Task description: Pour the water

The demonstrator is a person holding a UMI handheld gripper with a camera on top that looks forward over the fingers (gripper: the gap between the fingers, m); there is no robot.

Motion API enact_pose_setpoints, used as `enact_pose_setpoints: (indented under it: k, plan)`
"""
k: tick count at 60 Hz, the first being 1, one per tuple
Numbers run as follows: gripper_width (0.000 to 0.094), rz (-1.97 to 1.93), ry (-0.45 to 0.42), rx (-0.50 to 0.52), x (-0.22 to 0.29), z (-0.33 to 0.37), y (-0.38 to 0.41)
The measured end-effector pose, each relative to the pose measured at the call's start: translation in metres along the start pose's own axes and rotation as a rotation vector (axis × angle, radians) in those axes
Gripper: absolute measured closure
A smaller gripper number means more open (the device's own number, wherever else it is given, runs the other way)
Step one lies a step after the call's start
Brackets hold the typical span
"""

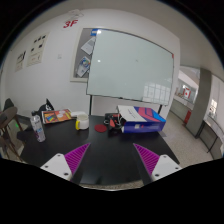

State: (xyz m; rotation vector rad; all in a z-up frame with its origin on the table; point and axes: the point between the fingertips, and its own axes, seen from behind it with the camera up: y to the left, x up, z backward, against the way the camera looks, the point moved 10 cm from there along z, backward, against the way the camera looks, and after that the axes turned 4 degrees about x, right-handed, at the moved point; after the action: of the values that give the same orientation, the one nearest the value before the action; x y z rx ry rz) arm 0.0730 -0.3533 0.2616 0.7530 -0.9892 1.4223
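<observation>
My gripper (113, 166) is open and empty above the near part of a black table (112, 145). Its pink-padded fingers (78, 157) stand wide apart with nothing between them. A clear water bottle (38, 126) stands upright at the far left of the table, well beyond the left finger. A yellow cup (82, 121) stands to the right of the bottle, further back on the table and ahead of the left finger.
A flat orange item (55, 116) lies behind the bottle. A blue and pink box (141, 116) sits at the table's far right, with small red things (113, 125) beside it. A whiteboard (130, 65) stands behind the table. Chairs stand at the left.
</observation>
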Motion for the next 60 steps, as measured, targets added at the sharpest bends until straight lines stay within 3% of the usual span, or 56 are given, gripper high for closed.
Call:
enact_pose_setpoints:
  k: [9, 24, 34, 49, 60]
  plan:
    - [0.0088, 0.020, 0.024, -0.036, -0.016, 0.001, 0.012]
    - [0.0089, 0.041, 0.092, -0.034, -0.086, 0.004, 0.087]
    - [0.0089, -0.010, 0.136, 0.057, -0.114, -0.008, 0.190]
    - [0.0087, -0.073, 0.051, 0.201, -0.077, -0.086, 0.336]
    - [0.0089, -0.067, -0.044, 0.212, -0.031, -0.164, 0.389]
